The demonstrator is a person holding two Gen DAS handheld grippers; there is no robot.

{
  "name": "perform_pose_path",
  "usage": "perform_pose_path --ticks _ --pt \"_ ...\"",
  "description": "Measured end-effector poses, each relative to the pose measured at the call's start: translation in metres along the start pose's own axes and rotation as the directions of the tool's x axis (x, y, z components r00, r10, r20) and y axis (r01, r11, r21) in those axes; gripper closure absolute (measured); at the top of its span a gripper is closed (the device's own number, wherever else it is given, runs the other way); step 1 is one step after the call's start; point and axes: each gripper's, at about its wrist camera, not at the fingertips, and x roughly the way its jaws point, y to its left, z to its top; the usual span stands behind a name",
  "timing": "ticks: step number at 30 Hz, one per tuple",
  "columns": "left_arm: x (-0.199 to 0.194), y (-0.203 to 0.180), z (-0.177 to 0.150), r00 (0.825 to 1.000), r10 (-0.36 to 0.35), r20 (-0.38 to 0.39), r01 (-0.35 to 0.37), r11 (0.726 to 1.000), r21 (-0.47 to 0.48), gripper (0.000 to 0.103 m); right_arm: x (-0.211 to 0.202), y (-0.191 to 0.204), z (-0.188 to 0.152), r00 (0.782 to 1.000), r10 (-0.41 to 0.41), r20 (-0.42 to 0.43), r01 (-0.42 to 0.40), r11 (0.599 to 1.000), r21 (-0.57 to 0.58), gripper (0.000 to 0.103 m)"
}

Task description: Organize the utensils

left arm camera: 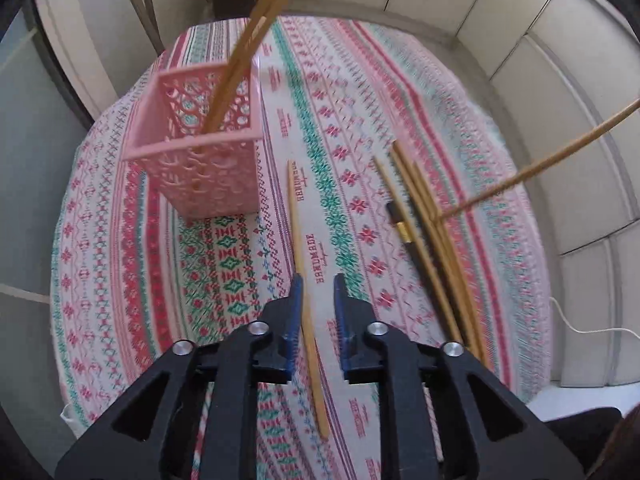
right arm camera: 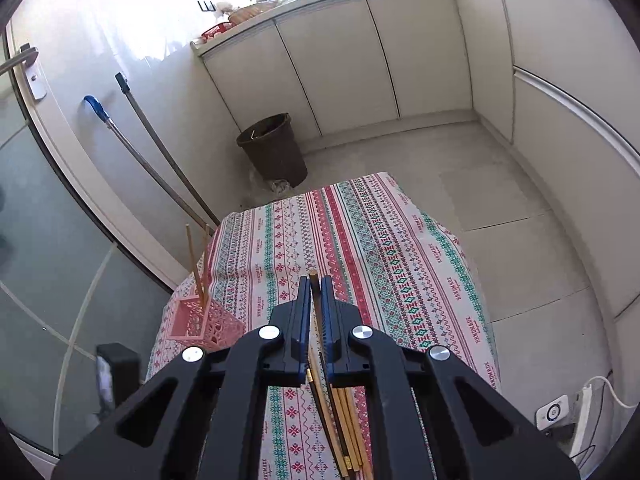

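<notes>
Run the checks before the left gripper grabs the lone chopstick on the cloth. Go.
1. Left gripper jaws apart: ok.
2. Lone chopstick lies in the gap between the jaws: ok, though close to one side.
3. Jaws down at cloth level: cannot tell.
4. Pile of chopsticks lies apart from the left gripper: ok.
5. Holder upright, with room beside the chopsticks already in it: ok.
6. Right gripper shut on its own chopstick, raised above the cloth: ok.
</notes>
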Motion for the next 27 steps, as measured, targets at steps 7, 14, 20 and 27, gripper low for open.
perform_pose_path --ticks 7,14,20,27 --pt "0.049 -0.001 0.015 0.996 0.073 -0.047 -0.076 0.995 -0.064 0.072 -0.007 -0.013 0.012 0.999 0.031 0.031 -0.033 0.998 0.060 0.098" --pt "0.069 -0.014 0.022 0.993 0.112 -0.031 -0.113 0.994 -0.011 0.091 0.000 -0.038 0.015 1.000 -0.017 -0.017 0.018 0.997 0.081 0.095" --pt "0.067 -0.034 0.018 0.996 0.091 -0.014 -0.090 0.993 0.075 0.097 0.070 -0.117 -0.025 0.949 0.096 -0.301 0.040 0.908 0.417 0.065" --pt "0.010 -0.049 0.006 0.997 -0.018 0.077 0.010 0.995 0.102 0.097 0.100 -0.190 -0.076 0.935 0.031 -0.353 0.245 0.664 0.707 0.065"
